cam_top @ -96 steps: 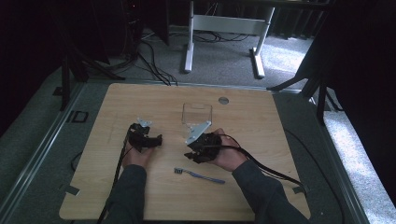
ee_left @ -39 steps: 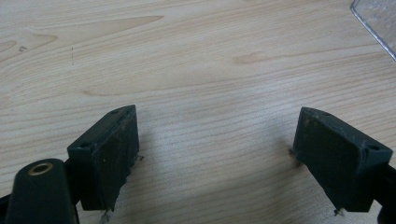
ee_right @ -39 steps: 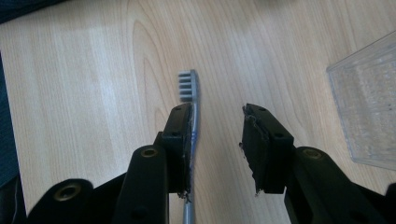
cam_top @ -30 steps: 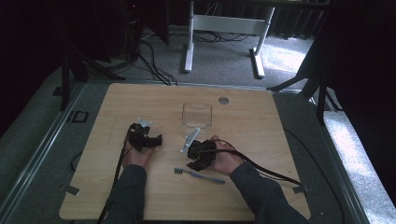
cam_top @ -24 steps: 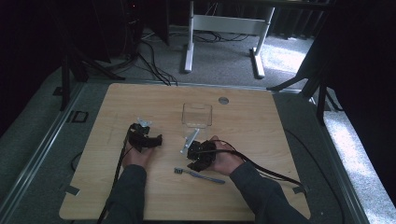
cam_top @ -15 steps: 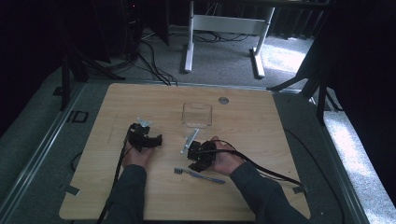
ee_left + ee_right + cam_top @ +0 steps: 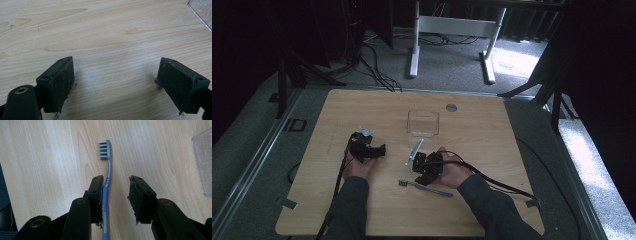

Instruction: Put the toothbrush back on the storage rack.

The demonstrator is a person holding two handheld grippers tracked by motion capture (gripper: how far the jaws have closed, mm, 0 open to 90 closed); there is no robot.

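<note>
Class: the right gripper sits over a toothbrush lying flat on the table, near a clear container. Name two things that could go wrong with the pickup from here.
1. The toothbrush lies against one pad of the right gripper, with a gap to the other; closing may push it sideways or twist it rather than clamp it.
2. The handle is thin and flat on the table; the pads might scrape the wood or slip off it.

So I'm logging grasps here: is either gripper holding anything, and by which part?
Nothing is held. The right gripper straddles the toothbrush handle, jaws still apart; the left gripper is open over bare table.
</note>
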